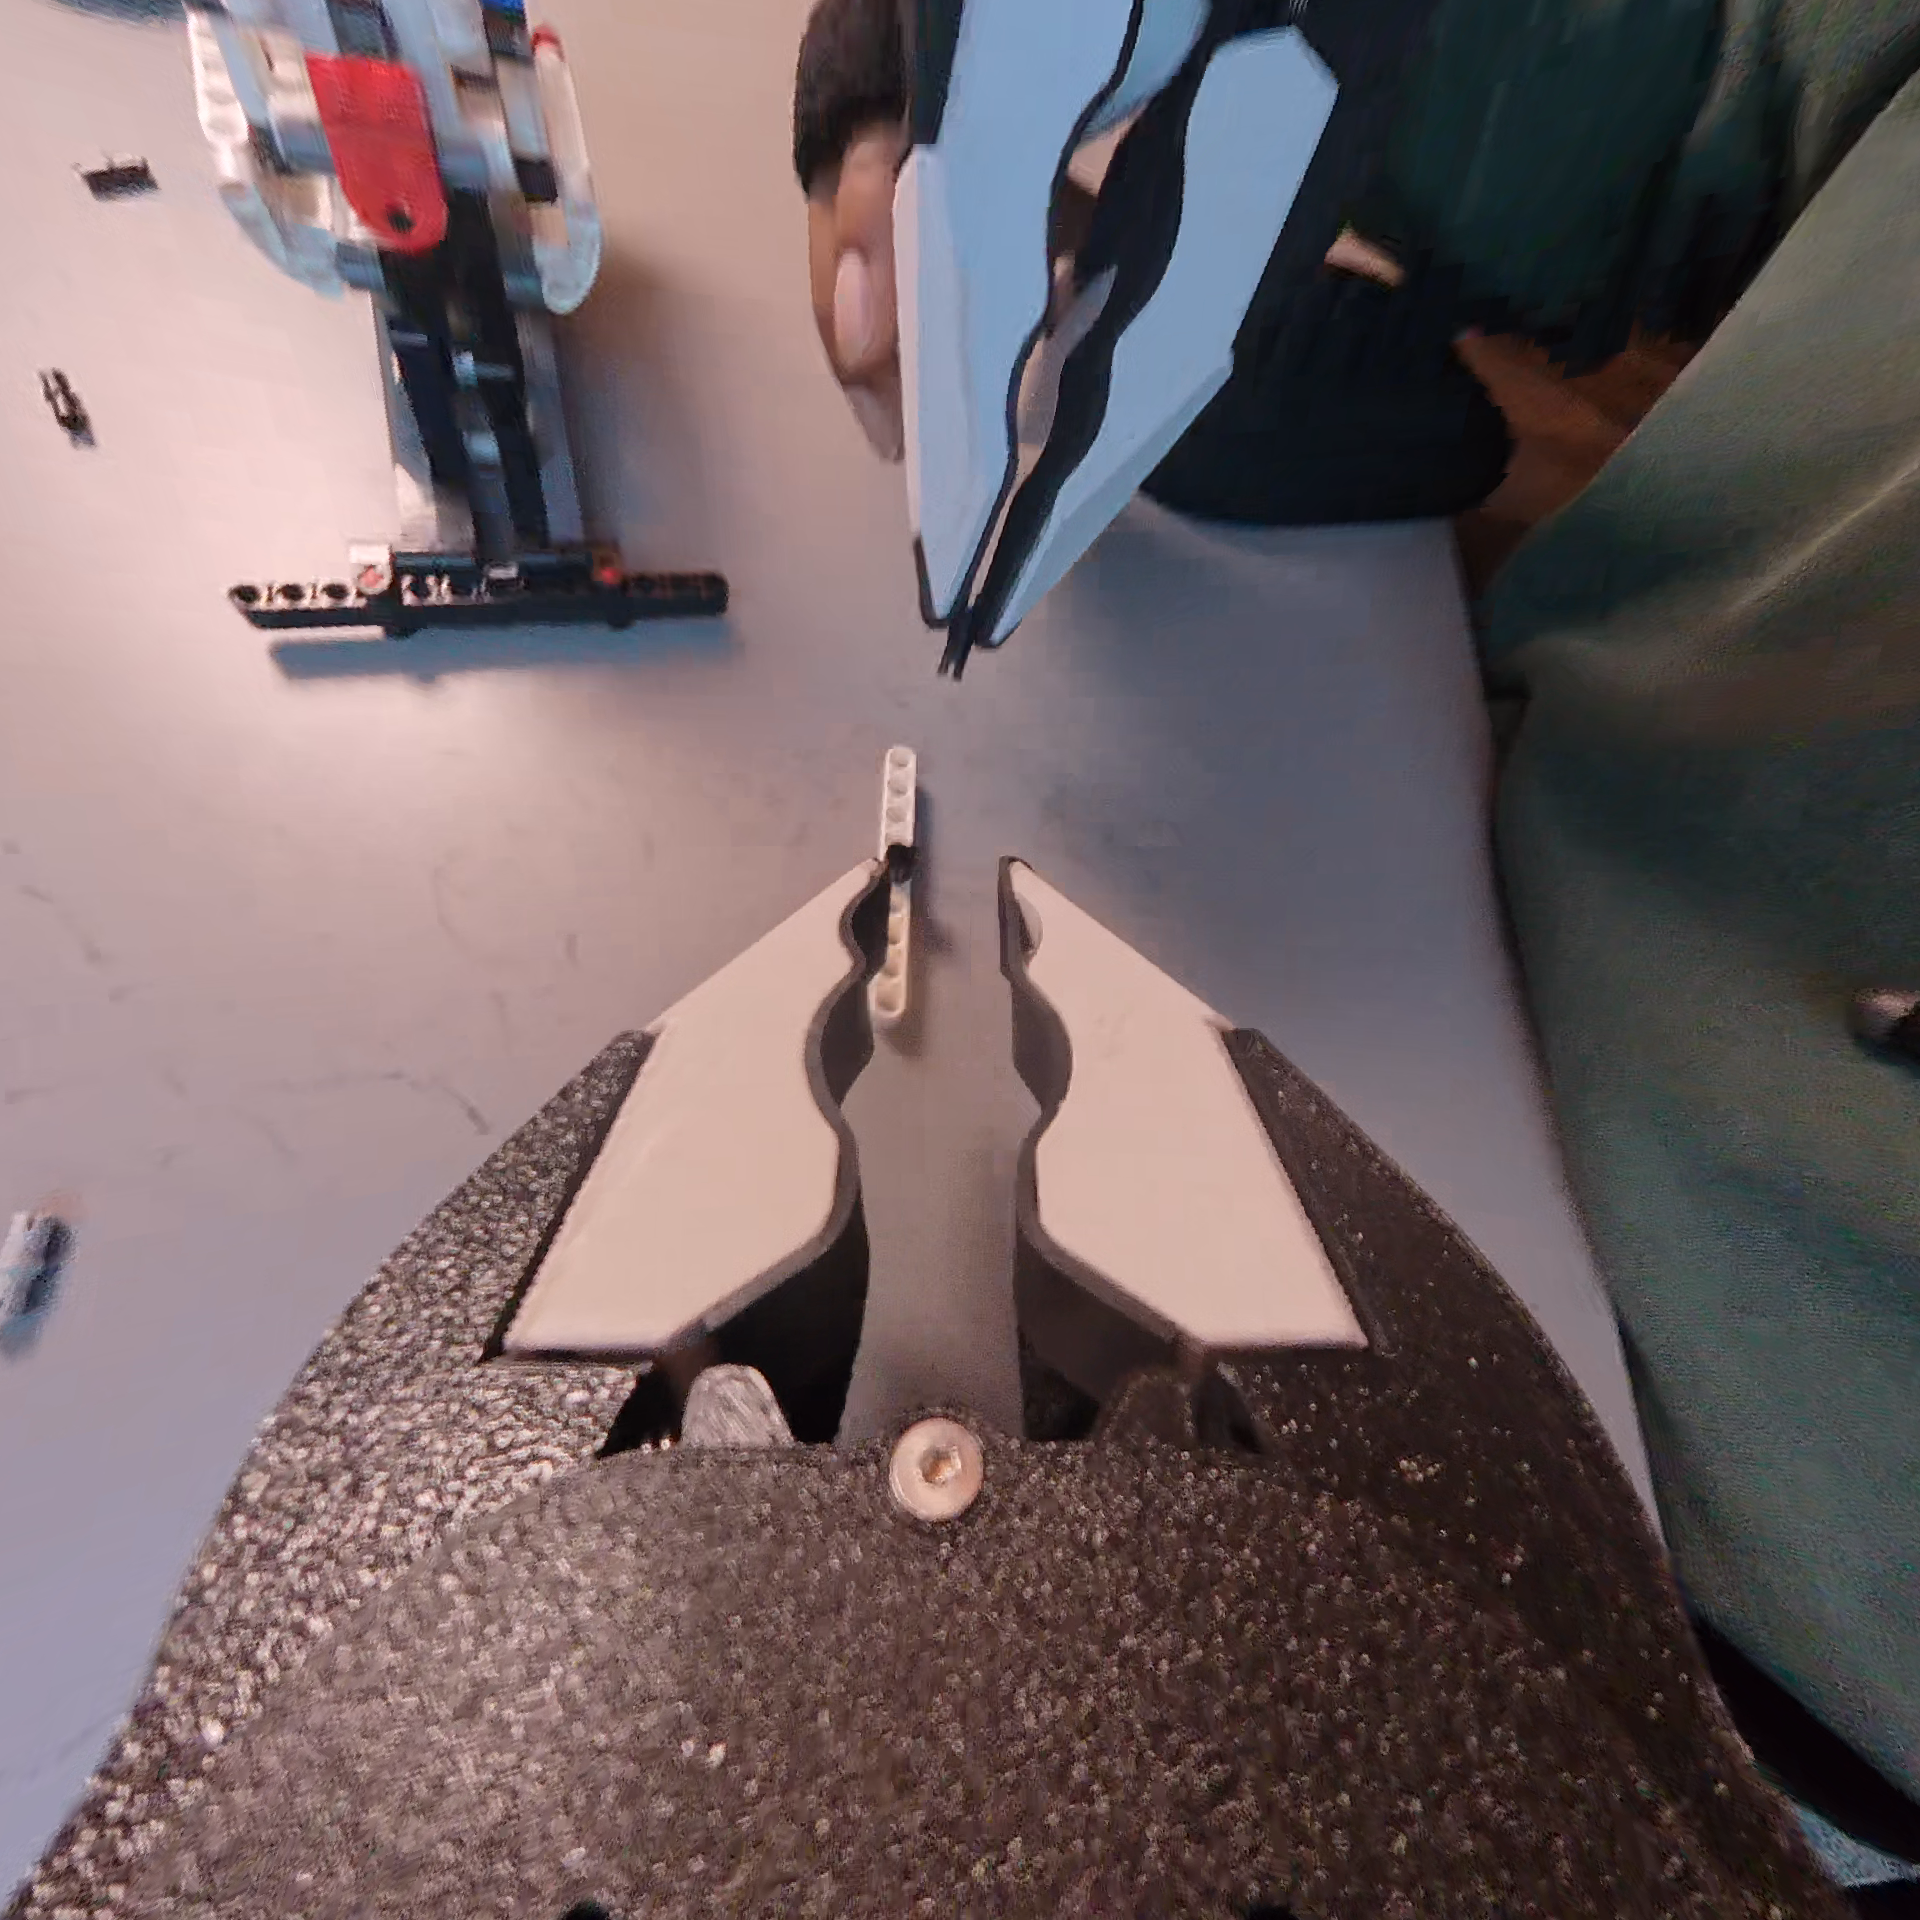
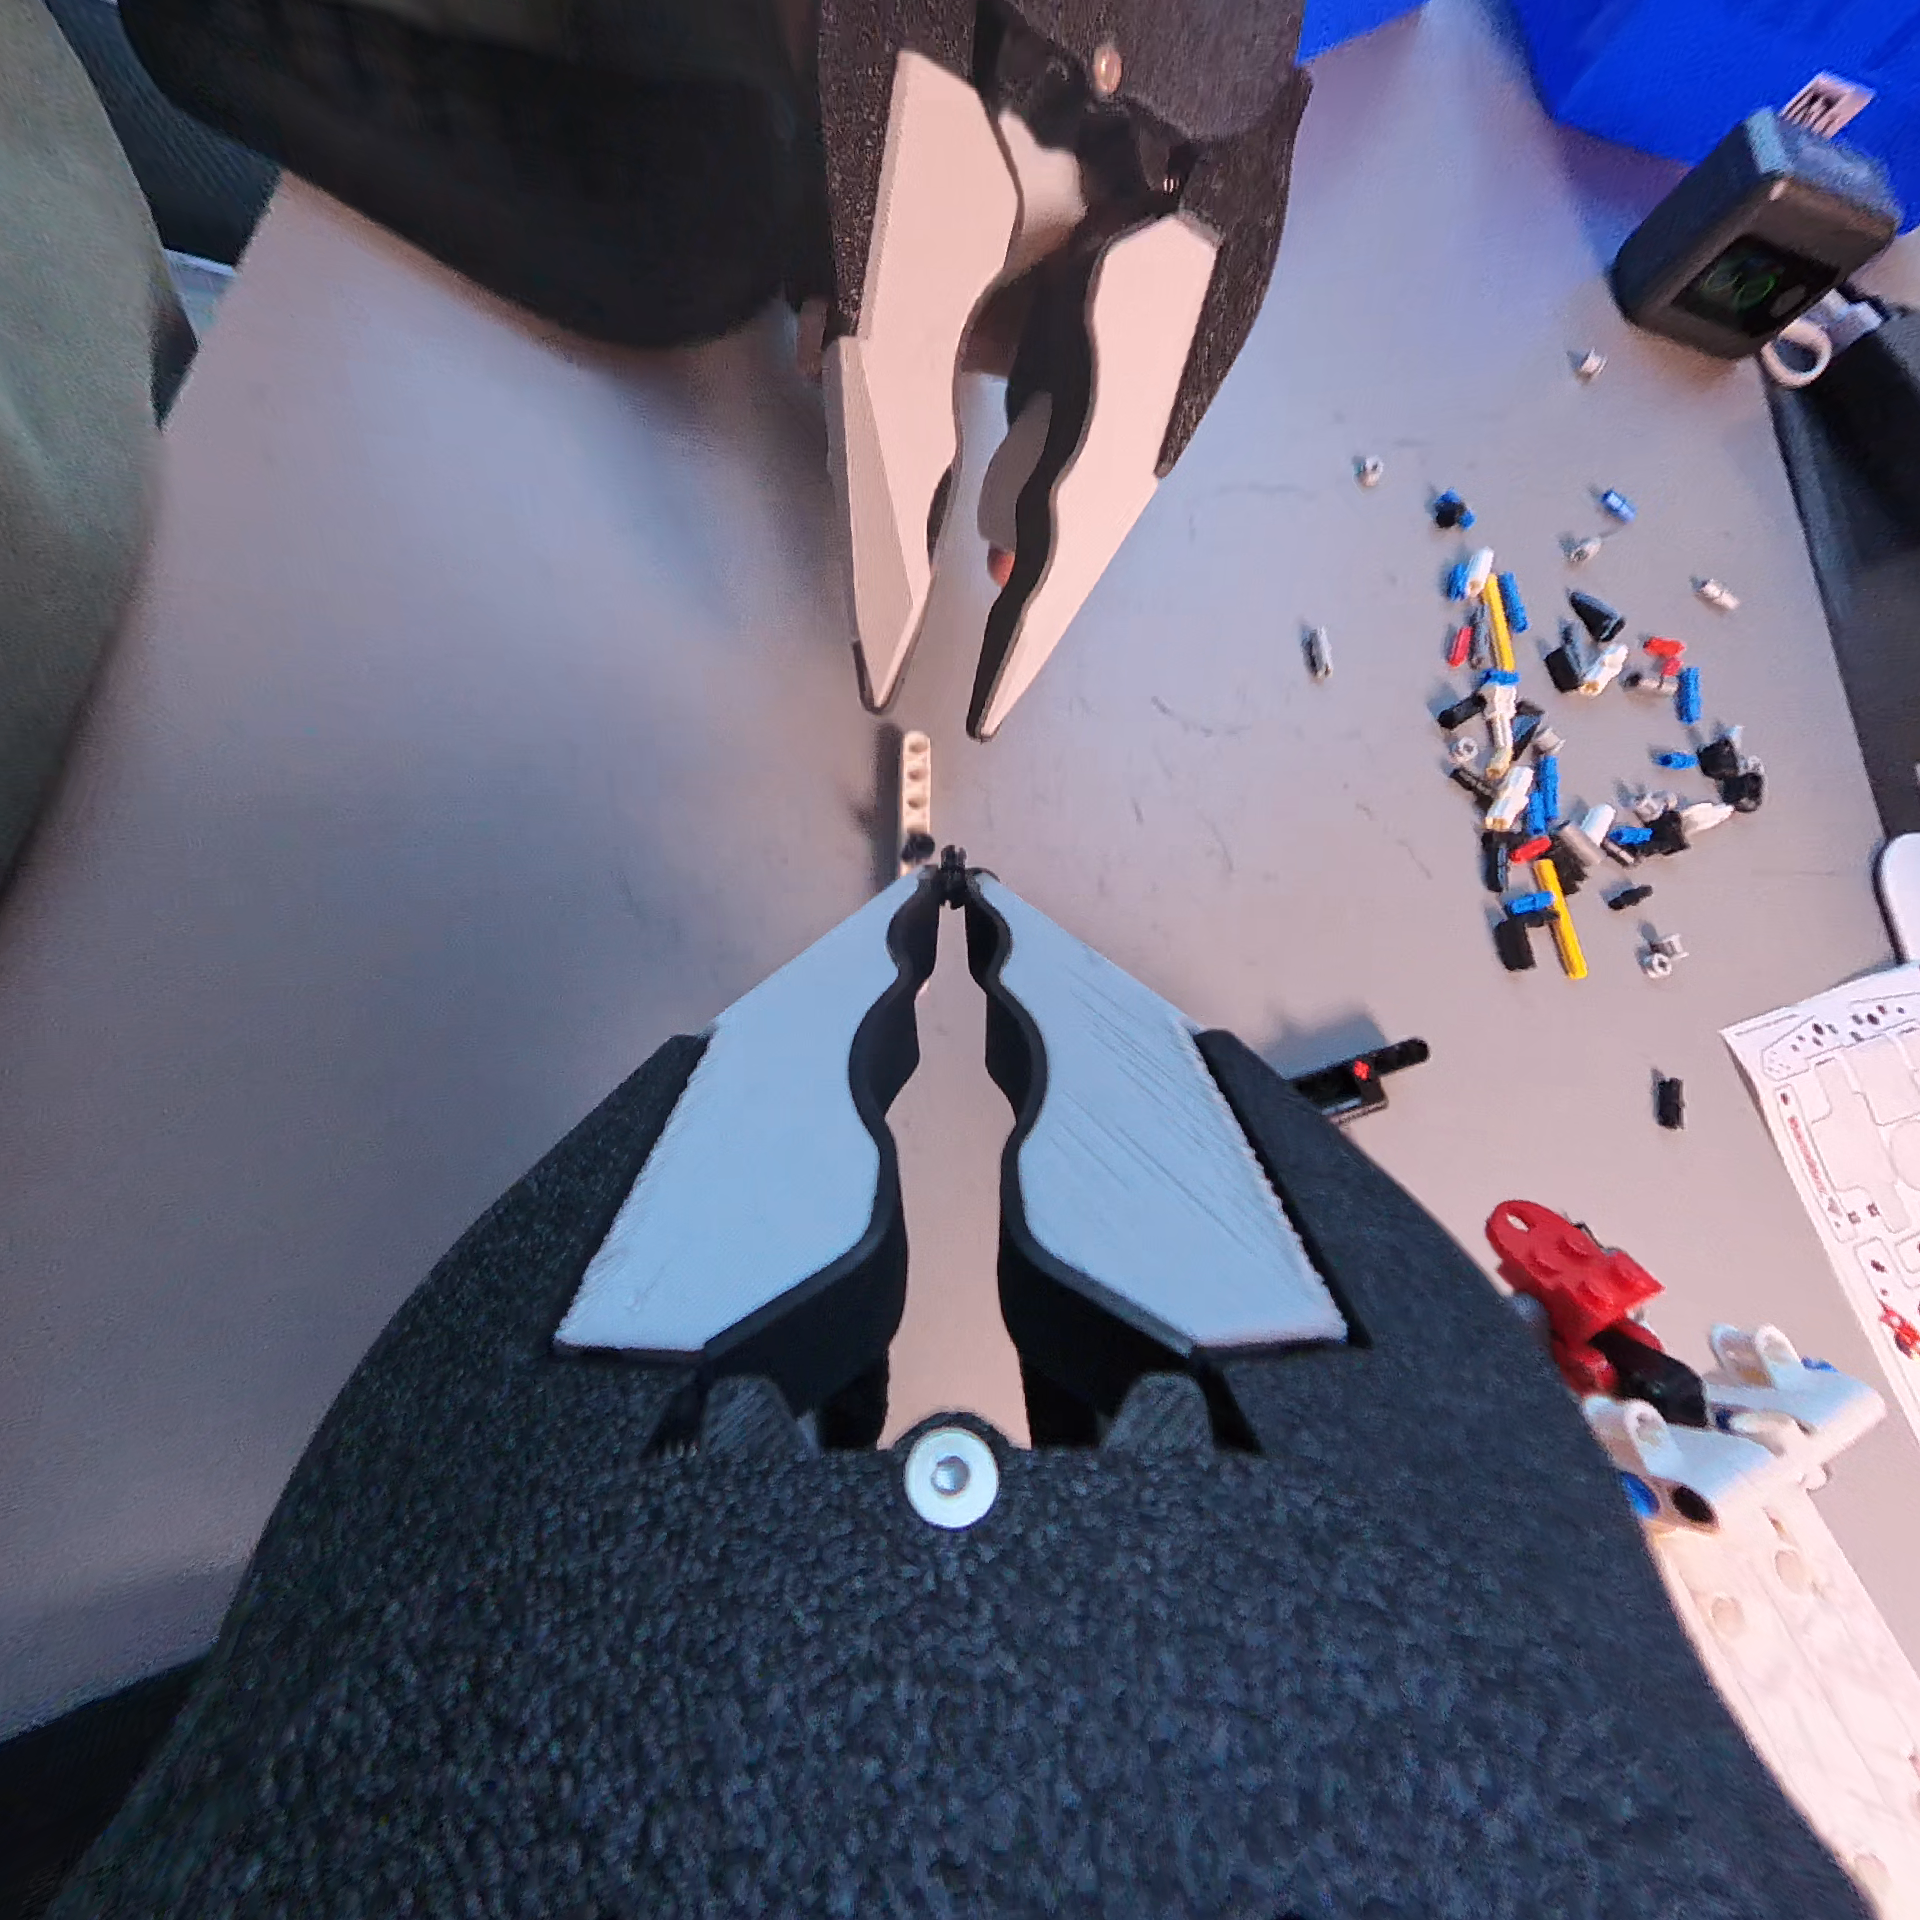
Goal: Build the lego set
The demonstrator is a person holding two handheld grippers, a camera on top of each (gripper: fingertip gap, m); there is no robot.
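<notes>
Left gripper [image 1: 940, 868] jaws are standing open around the beam [image 1: 898, 894]; right gripper [image 2: 951, 883] is pinching a black pin [image 2: 951, 871]; I would be steadying the beam first.

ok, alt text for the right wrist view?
The right gripper, fingers shut on a small black pin, points at a light grey holed beam lying on the grey table. The left gripper hangs open opposite; loose pieces lie scattered to the right.
</notes>
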